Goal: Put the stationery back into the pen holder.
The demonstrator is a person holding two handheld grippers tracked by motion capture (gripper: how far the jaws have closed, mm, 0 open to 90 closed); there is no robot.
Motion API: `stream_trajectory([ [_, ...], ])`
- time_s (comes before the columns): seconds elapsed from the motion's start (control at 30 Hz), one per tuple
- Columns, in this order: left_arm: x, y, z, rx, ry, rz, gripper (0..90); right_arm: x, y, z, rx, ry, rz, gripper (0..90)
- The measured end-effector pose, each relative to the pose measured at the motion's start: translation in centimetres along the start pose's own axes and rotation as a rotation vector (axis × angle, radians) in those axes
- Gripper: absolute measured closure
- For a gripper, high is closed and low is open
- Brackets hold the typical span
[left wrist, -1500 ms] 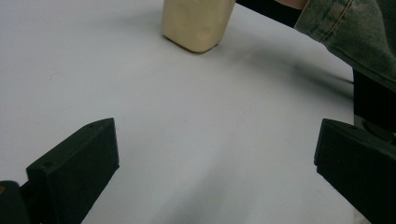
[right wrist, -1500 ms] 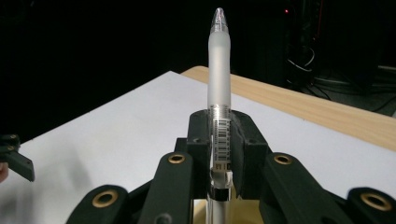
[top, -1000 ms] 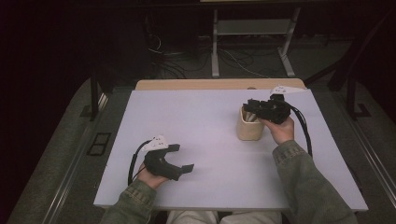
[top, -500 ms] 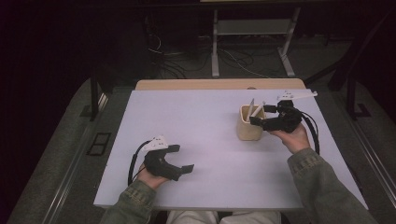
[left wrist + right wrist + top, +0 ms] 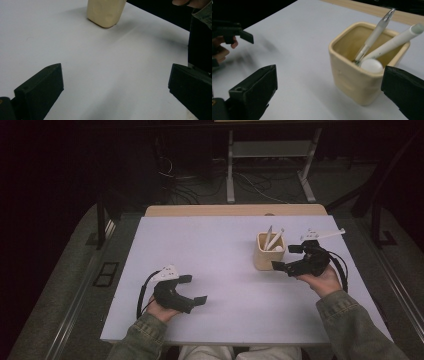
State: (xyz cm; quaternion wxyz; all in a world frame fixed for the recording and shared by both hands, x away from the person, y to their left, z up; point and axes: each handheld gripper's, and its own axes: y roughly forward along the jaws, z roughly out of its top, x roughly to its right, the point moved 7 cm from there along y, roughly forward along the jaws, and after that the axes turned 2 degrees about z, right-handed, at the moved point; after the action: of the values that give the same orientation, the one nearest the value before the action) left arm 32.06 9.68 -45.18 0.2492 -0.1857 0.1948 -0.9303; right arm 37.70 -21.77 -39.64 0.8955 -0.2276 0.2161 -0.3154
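right claw [image 5: 284, 257]: released, jaws just opened wide, nothing between them; sits at 3 o'clock of cup, just beside it
left claw [image 5: 196, 289]: released, empty, resting on the white tabletop [image 5: 210, 250] at 7 o'clock, well apart from cup
cup: cream squarish ceramic pen cup [image 5: 358, 80], upright, right half of tabletop
contents: clear-barrel pen [image 5: 374, 35], white marker [image 5: 397, 41], white round-ended item [image 5: 371, 65], all leaning toward 1 o'clock
risk: right claw's near jaw could clip the cup wall on pulling away, likely tipping it and spilling the pens

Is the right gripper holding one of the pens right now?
No, the right gripper stands open beside the cup, and both pens rest inside it with nothing between the jaws.
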Motion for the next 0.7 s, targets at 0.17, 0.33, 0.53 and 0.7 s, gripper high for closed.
stream_trajectory([
  [0.17,0.0,0.0,0.0,0.001,-0.001,-0.001,0.0,-0.6,-0.6,-1.1,-0.012,-0.006,0.011,0.3],
  [0.33,-0.1,0.0,0.0,0.005,-0.003,0.001,0.0,-1.2,-1.0,-2.1,-0.02,0.0,0.027,0.4],
  [0.53,-0.2,-0.1,0.0,0.012,-0.009,0.004,0.0,-1.9,-1.3,-3.3,-0.027,0.0,0.041,0.3],
  [0.7,-0.3,-0.2,0.0,0.011,-0.007,0.008,0.0,-2.3,-1.4,-4.4,-0.032,-0.001,0.046,0.3],
])
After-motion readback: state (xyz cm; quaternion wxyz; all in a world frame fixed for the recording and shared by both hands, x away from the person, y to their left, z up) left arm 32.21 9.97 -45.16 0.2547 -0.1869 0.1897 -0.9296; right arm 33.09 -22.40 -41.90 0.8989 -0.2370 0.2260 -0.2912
